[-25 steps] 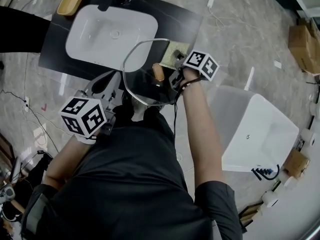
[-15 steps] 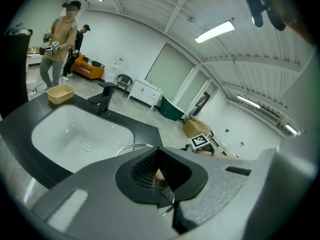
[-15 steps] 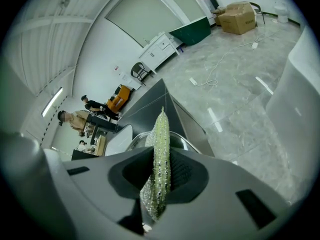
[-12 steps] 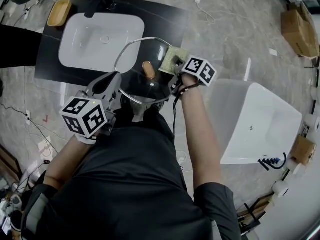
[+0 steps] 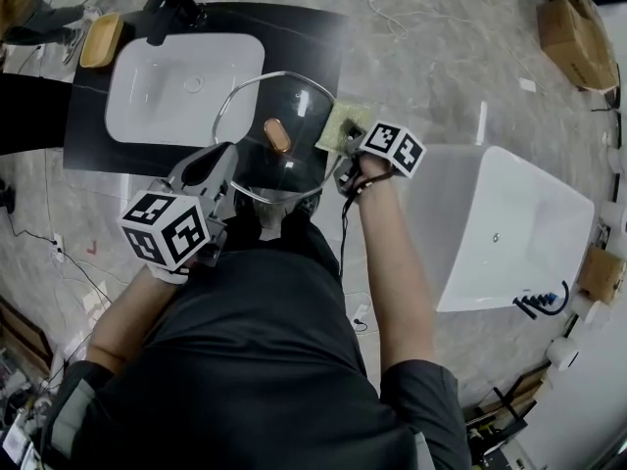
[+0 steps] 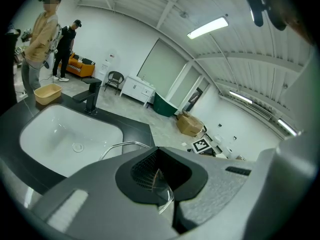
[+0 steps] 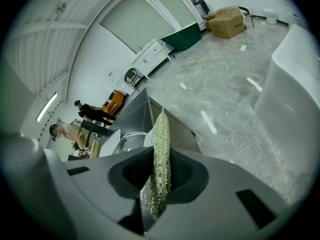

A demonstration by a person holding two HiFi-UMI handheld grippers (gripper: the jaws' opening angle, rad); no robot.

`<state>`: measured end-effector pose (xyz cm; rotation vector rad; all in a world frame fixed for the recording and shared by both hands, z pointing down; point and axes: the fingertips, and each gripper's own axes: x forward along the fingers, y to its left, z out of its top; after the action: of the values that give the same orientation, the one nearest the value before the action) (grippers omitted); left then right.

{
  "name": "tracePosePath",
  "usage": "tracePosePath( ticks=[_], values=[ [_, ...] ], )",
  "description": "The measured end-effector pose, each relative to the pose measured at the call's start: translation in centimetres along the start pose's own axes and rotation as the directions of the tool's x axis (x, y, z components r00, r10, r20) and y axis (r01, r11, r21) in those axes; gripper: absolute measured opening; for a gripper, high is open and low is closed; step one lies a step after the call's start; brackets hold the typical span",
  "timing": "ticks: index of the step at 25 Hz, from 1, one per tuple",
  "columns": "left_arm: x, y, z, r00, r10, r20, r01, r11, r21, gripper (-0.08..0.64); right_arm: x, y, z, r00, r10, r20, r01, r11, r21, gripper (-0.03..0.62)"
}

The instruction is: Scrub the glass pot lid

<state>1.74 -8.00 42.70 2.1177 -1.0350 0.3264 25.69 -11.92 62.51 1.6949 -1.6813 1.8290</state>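
1. glass pot lid [image 5: 294, 164] with wooden knob [image 5: 277, 135] held above the black surface [image 5: 318, 42], just right of the white sink [image 5: 157, 96]
2. left claw [image 6: 161, 180] pinching the lid's near rim
3. right claw [image 7: 157, 176] clamped on green scrub pad [image 7: 161, 144]; pad at lid's right rim, contact unclear
4. white tub [image 5: 509, 233] on floor, right side

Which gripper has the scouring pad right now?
The right gripper: its jaws are shut on the green scouring pad. The left gripper instead clamps the rim of the glass lid.
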Motion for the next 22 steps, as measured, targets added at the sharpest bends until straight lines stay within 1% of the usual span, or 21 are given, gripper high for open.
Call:
tracePosePath(
  ticks=[7, 13, 15, 18, 20, 22],
  values=[
    [-0.1, -0.6, 0.0, 1.0, -0.008, 0.001, 0.008, 1.0, 0.006, 0.0, -1.1, -1.2, -0.6, 1.0, -0.006, 0.007, 0.005, 1.0, 0.006, 0.064],
    [-0.5, -0.2, 0.2, 1.0, -0.008, 0.013, 0.008, 1.0, -0.003, 0.0, -1.8, -1.0, -0.8, 1.0, 0.007, 0.03, -0.007, 1.0, 0.011, 0.063],
    [-0.8, 0.0, 0.3, 1.0, -0.005, 0.021, 0.005, 1.0, -0.006, 0.0, -2.3, -0.2, -0.7, 0.998, 0.03, 0.047, -0.03, 1.0, -0.005, 0.063],
    [-1.3, 0.5, 0.3, 0.999, 0.005, 0.031, -0.005, 1.0, -0.016, 0.0, -3.2, 1.6, -1.0, 0.995, 0.083, 0.062, -0.079, 0.995, -0.056, 0.063],
    [-1.6, 0.9, 0.3, 0.999, 0.014, 0.038, -0.013, 1.0, -0.024, 0.0, -3.8, 3.3, -1.5, 0.988, 0.139, 0.059, -0.133, 0.986, -0.103, 0.063],
    [-2.0, 1.2, 0.3, 0.999, 0.023, 0.043, -0.022, 0.999, -0.03, 0.0, -4.1, 5.1, -2.2, 0.98, 0.197, 0.041, -0.188, 0.97, -0.155, 0.063]
  ],
)
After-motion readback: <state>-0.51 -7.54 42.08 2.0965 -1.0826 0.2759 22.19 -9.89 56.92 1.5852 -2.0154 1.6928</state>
